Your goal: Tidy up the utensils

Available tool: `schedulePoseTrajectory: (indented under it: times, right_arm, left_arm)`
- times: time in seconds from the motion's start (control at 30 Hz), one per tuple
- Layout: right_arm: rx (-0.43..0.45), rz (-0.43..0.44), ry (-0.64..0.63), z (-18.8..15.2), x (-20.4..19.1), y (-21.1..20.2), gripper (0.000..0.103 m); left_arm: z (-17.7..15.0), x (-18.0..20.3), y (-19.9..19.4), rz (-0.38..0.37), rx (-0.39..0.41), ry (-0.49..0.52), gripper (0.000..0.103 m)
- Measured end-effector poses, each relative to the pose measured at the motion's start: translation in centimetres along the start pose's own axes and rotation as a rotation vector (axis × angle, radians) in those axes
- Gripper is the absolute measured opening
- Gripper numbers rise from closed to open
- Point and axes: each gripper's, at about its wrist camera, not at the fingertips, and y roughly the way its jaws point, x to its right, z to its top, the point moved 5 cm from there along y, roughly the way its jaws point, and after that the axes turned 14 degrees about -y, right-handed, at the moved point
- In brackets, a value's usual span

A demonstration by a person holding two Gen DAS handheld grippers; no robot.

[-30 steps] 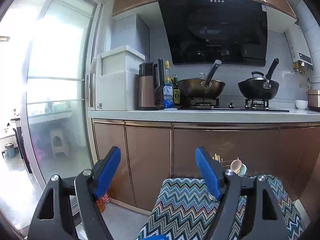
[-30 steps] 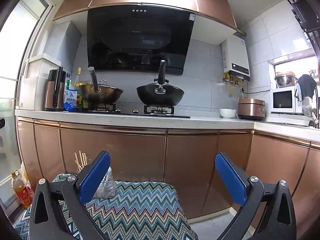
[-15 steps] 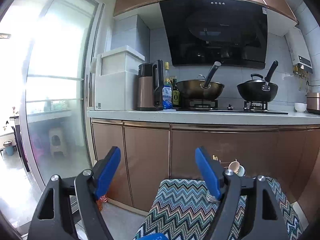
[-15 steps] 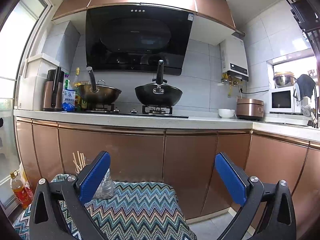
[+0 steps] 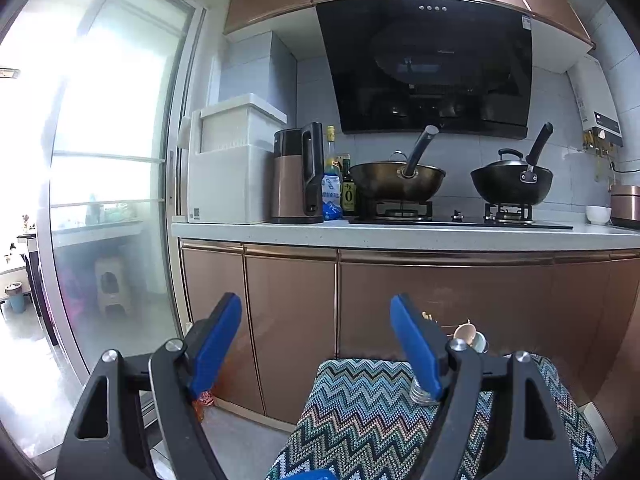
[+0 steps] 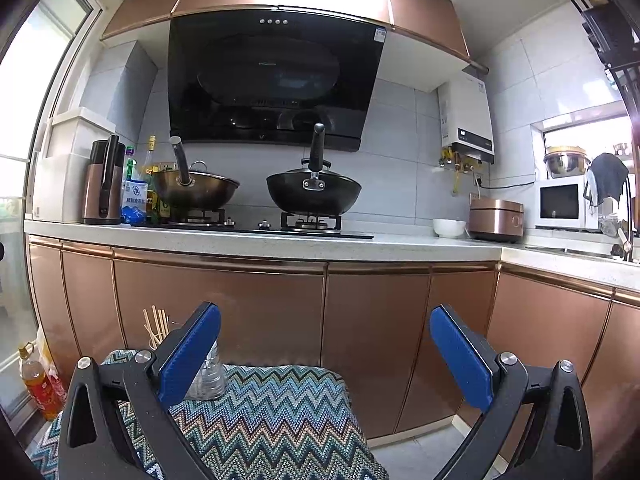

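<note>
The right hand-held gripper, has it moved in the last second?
Yes, slightly. In its view the black wok and countertop now sit a little lower, so the right hand-held gripper has tilted or risen.

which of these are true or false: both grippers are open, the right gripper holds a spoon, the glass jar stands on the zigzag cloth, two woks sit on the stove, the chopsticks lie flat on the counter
1. Both grippers are open: true. The left gripper and right gripper hold nothing.
2. The right gripper holds a spoon: false. It is empty.
3. The glass jar stands on the zigzag cloth: true.
4. Two woks sit on the stove: true, a bronze wok and a black wok.
5. The chopsticks lie flat on the counter: false. They stand upright by the jar.
</note>
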Motion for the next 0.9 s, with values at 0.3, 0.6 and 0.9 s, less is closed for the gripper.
schedulePoseTrajectory:
  times: [0.3, 0.6, 0.9]
  right_arm:
    - [-0.026, 0.023, -0.011, -0.2, -0.7, 0.2, 0.103]
    - [-0.022, 0.041, -0.02, -0.2, -1.6, 0.0, 0.103]
    - [-0.022, 0.046, -0.028, -0.1, -2.1, 0.0, 0.103]
  left_arm:
    - [-0.1, 0.8, -0.5, -0.023, 0.002, 0.022, 0.076]
    - [-0.2, 0.9, -0.2, -0.027, -0.004, 0.026, 0.076]
    - [-0.4, 1.0, -0.2, -0.039, -0.002, 0.031, 0.076]
